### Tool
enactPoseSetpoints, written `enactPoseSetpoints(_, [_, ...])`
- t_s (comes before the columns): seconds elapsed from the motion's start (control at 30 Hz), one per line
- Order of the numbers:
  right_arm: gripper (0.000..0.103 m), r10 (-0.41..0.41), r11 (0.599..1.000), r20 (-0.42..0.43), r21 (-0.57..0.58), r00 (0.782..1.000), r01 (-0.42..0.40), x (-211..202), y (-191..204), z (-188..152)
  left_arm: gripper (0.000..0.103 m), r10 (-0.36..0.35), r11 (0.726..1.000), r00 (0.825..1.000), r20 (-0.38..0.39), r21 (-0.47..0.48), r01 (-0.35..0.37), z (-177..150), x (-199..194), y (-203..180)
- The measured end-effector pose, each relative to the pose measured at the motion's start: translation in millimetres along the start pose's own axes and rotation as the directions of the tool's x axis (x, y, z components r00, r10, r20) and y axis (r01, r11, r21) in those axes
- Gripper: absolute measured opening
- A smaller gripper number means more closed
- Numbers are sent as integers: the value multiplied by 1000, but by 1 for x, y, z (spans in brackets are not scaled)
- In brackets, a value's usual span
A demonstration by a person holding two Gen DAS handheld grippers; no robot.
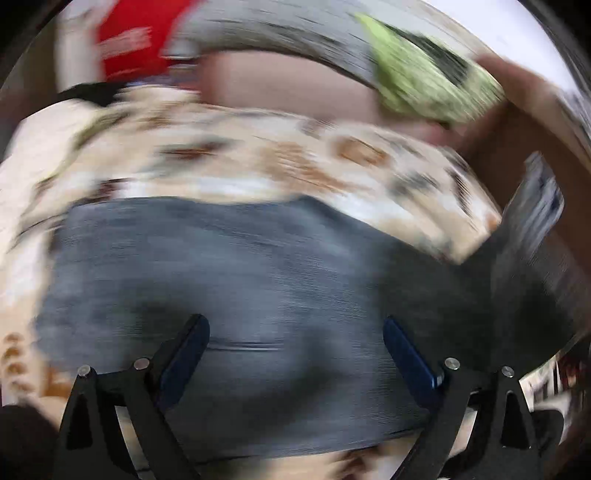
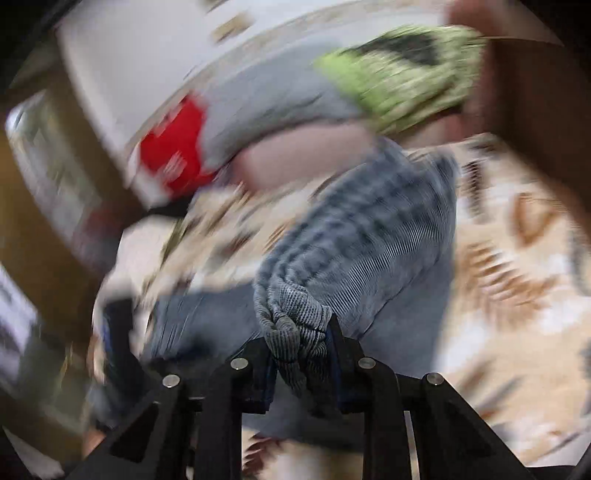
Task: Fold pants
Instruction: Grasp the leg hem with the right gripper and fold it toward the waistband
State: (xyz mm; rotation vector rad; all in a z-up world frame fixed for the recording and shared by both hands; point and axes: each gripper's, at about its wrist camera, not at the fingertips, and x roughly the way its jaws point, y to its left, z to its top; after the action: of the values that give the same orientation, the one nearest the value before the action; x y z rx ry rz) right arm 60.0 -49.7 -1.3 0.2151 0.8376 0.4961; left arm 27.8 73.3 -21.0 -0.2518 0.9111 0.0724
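Observation:
Blue-grey corduroy pants [image 1: 236, 280] lie spread on a cream patterned bedspread [image 1: 258, 166]; both views are blurred by motion. My left gripper [image 1: 295, 328] hangs over the pants with its jaws wide and nothing between its blue pads [image 1: 406, 354]. In the right wrist view my right gripper [image 2: 301, 343] is shut on a bunched fold of the pants [image 2: 369, 236], and the cloth trails away from it up the frame. A black shape at the lower left of that view may be the other gripper.
At the far side of the bed lie a green and black cloth [image 1: 424, 70], a red item [image 1: 129, 40], a grey cloth [image 1: 266, 29] and a pink pillow-like shape [image 1: 288, 85]. Brown wooden furniture [image 1: 517, 140] stands at the right.

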Motion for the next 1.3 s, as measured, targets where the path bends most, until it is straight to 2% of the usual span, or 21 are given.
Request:
enactPoseSetpoints(0.03, [31,10,1000,-65,-13,998,-11,27,10,-14,95,36,999,999,10,-32,-36,-1,-6,20])
enactPoseSetpoints(0.1, [58,43,999,-223,-1,974,-44,79,13,-43,95,74,995,997,6,-63,-73,-2,-11,45])
enactPoseSetpoints(0.13, [59,57,998,-291,26,955,-51,99,10,-60,95,82,994,997,-2,-69,-82,-4,-13,54])
enactPoseSetpoints(0.17, [61,55,998,-217,14,975,-53,92,9,-65,95,84,994,996,-5,-67,-84,-4,-13,57])
enactPoseSetpoints(0.2, [74,69,998,-197,13,978,-68,82,10,-65,95,83,994,997,-1,-66,-83,-4,-14,56])
enactPoseSetpoints(0.23, [77,98,995,-225,49,970,-89,78,7,-61,95,75,995,997,8,-64,-74,-3,-16,52])
enactPoseSetpoints(0.37, [79,160,968,-107,212,981,-135,33,-32,-46,95,-55,998,998,30,16,55,3,-24,6])
enactPoseSetpoints(0.43, [82,180,933,-35,323,983,-160,14,-62,-47,95,-107,991,994,35,79,104,3,-26,-22])
enactPoseSetpoints(0.5, [90,217,882,-9,431,976,-192,14,-90,-49,95,-96,988,995,13,124,93,-1,-17,-47])
enactPoseSetpoints(0.57, [89,253,828,-117,540,960,-152,38,-119,-64,95,-59,981,984,-170,174,89,-17,28,-63])
enactPoseSetpoints(0.6, [88,295,798,-91,570,951,-193,41,-127,-70,93,-35,982,966,-255,172,81,-25,46,-64])
enactPoseSetpoints(0.63, [88,314,778,-47,586,948,-228,36,-132,-71,89,-22,986,960,-277,152,67,-36,56,-59])
enactPoseSetpoints(0.67, [88,333,764,-41,598,942,-244,34,-134,-69,89,-37,986,972,-232,151,74,-37,49,-57])
enactPoseSetpoints(0.73, [88,322,764,-12,594,947,-252,28,-137,-67,89,-103,988,969,-224,87,126,-29,33,-52])
enactPoseSetpoints(0.87, [89,344,734,10,620,939,-276,32,-144,-72,89,-209,977,975,-80,29,211,3,-11,-49])
enactPoseSetpoints(0.97, [89,358,715,22,637,933,-289,32,-143,-74,90,-269,962,956,-114,9,272,8,1,-58])
enactPoseSetpoints(1.0, [89,361,711,23,640,932,-292,34,-144,-76,90,-237,970,962,-135,22,242,3,8,-61])
enactPoseSetpoints(1.03, [89,365,707,26,642,931,-295,33,-144,-76,90,-133,986,971,-198,69,149,-8,30,-65])
enactPoseSetpoints(1.1, [89,363,709,25,641,931,-294,31,-145,-76,87,-7,992,948,-318,117,47,-29,63,-66])
enactPoseSetpoints(1.17, [89,350,720,35,629,936,-293,21,-145,-69,87,32,977,973,-230,212,18,-48,57,-70])
enactPoseSetpoints(1.3, [89,349,751,49,583,936,-310,16,-144,-36,89,53,972,975,-217,235,-1,-52,55,-75])
